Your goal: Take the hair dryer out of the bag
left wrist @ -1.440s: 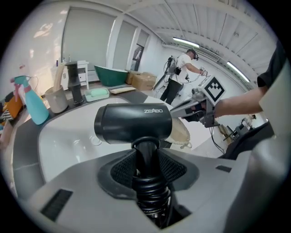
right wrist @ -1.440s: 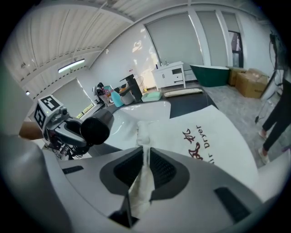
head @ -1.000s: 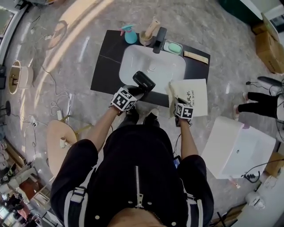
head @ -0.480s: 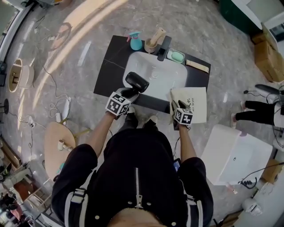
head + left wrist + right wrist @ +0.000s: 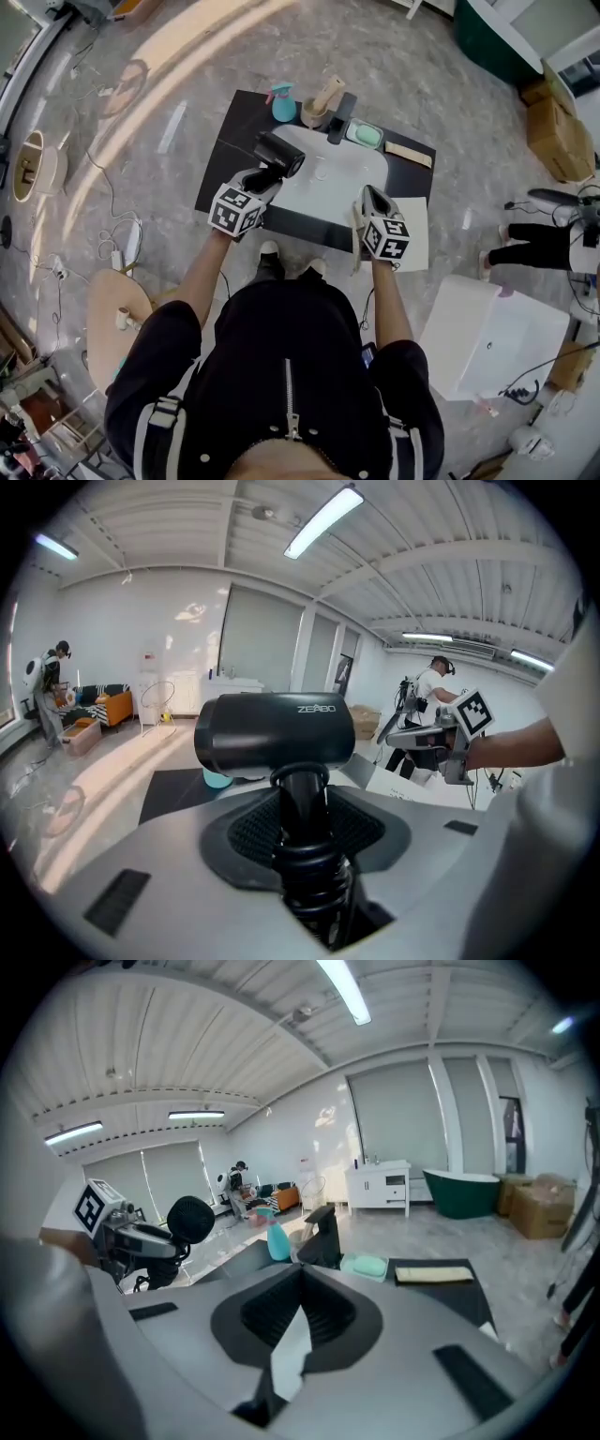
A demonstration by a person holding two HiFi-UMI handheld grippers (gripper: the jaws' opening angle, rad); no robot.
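Note:
A black hair dryer (image 5: 279, 155) hangs above the left edge of the white sink (image 5: 347, 183). My left gripper (image 5: 265, 178) is shut on its handle. In the left gripper view the dryer's barrel (image 5: 274, 733) stands upright above the jaws, which clamp the ribbed handle (image 5: 302, 850). To the right, my right gripper (image 5: 368, 199) has just closed its jaws on an edge of the white paper bag (image 5: 415, 234). A white strip of the bag (image 5: 287, 1361) shows pinched between its pads in the right gripper view. The dryer is clear of the bag.
The black counter (image 5: 230, 150) carries a blue spray bottle (image 5: 283, 101), a wooden holder (image 5: 322, 101), a black faucet (image 5: 339, 103), a green soap dish (image 5: 366, 134) and a wooden bar (image 5: 409, 153). A white basin (image 5: 487, 337) lies on the floor at right, a round stool (image 5: 117, 305) at left.
Both grippers have risen and moved away from the body. The hair dryer went up and left over the sink's edge. The bag was lifted with the right gripper.

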